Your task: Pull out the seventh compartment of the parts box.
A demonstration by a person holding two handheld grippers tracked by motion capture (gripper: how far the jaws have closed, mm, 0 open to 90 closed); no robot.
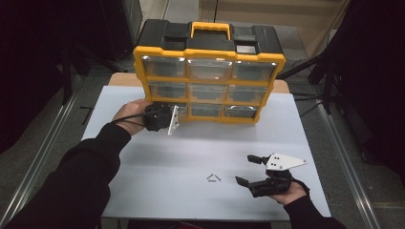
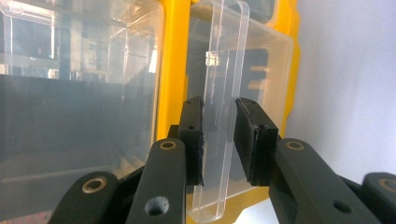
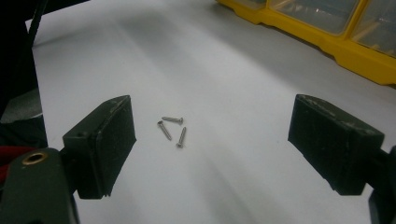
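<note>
- Three screws (image 3: 171, 129) lie loose on the white table (image 1: 200, 152), near its near edge, just left of the right gripper (image 1: 249, 170)
- right gripper rests low on the table in the person's right hand (image 1: 286, 191), its jaws spread wide and holding nothing; the screws sit between and beyond them in the right gripper view
- yellow organiser (image 1: 208, 71) stands at the far side of the table, with three rows of clear drawers
- left gripper (image 2: 218, 140) is at the organiser's bottom-left drawer (image 2: 261, 60); its jaws stand on either side of the drawer's clear handle (image 2: 224, 93), one pad touching it, the other with a thin gap
- left hand (image 1: 129, 112) holds that gripper sideways, close against the organiser's front
</note>
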